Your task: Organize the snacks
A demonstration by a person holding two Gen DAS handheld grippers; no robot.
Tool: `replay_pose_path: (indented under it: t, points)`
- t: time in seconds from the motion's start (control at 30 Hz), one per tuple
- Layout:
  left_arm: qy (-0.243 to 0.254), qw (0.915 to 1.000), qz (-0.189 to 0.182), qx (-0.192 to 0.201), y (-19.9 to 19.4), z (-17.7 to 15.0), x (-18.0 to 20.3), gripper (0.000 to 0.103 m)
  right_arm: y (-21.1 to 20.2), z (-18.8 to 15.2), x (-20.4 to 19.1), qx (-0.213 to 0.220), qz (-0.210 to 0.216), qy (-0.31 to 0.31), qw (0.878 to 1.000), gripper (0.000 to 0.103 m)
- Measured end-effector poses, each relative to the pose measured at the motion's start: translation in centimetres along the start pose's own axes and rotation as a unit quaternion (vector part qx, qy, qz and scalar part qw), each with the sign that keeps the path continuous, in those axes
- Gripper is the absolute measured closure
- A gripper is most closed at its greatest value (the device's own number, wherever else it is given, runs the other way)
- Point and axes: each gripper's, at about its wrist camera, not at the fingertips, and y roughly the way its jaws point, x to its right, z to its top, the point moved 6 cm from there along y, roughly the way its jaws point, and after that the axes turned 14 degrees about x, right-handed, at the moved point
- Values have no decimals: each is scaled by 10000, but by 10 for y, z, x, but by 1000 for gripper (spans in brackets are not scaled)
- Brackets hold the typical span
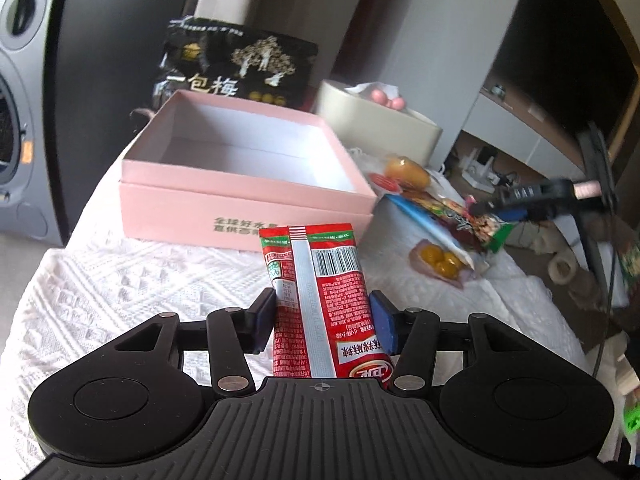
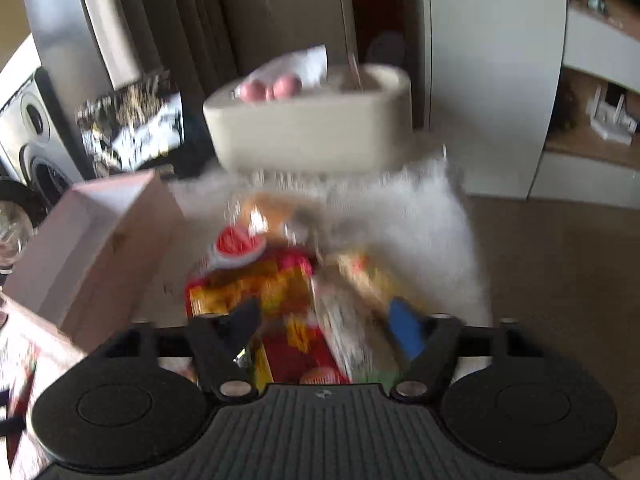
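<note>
My left gripper [image 1: 322, 300] is shut on a long red snack packet [image 1: 320, 264], its blue pads pressing both sides, just short of the empty open pink box [image 1: 240, 208]. To the right lies a pile of snacks: a colourful packet [image 1: 476, 224], a clear pack of yellow balls [image 1: 438, 262] and an orange pastry [image 1: 406, 170]. My right gripper [image 1: 486, 204] hovers at that pile. The right wrist view is blurred. There, the right gripper [image 2: 324, 316] has a red-yellow packet [image 2: 272, 284] and a greenish packet [image 2: 356, 320] between its fingers. Whether the pads press on them I cannot tell.
A black plum bag [image 1: 236, 64] stands behind the pink box [image 2: 92, 248]. A beige container [image 1: 380, 124] with pink balls sits at the back right. A white quilted cloth [image 1: 140, 280] covers the table. A washing machine [image 1: 16, 120] is at the left, a dark stand [image 1: 596, 168] at the right.
</note>
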Motion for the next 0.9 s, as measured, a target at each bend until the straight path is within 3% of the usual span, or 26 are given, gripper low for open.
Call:
replay_pose_path:
  t: [0.2, 0.4, 0.67, 0.8, 0.9]
  points:
    - [-15, 10000, -45, 0, -4, -3, 0, 47, -15, -5, 0, 122, -351, -638, 9973, 81]
    - [29, 10000, 37, 71, -18, 0, 1, 47, -52, -7, -3, 172, -83, -691, 9974, 88]
    - [280, 9996, -30, -5, -35, 2, 13, 47, -132, -11, -52, 424, 1048, -741, 9908, 89]
    - [319, 9995, -48, 31, -43, 12, 15, 47, -147, -24, -91, 141, 1828, -715, 9805, 89]
    - [526, 9983, 76, 241, -47, 38, 13, 47, -152, -32, -122, 13, 2261, -808, 9707, 89]
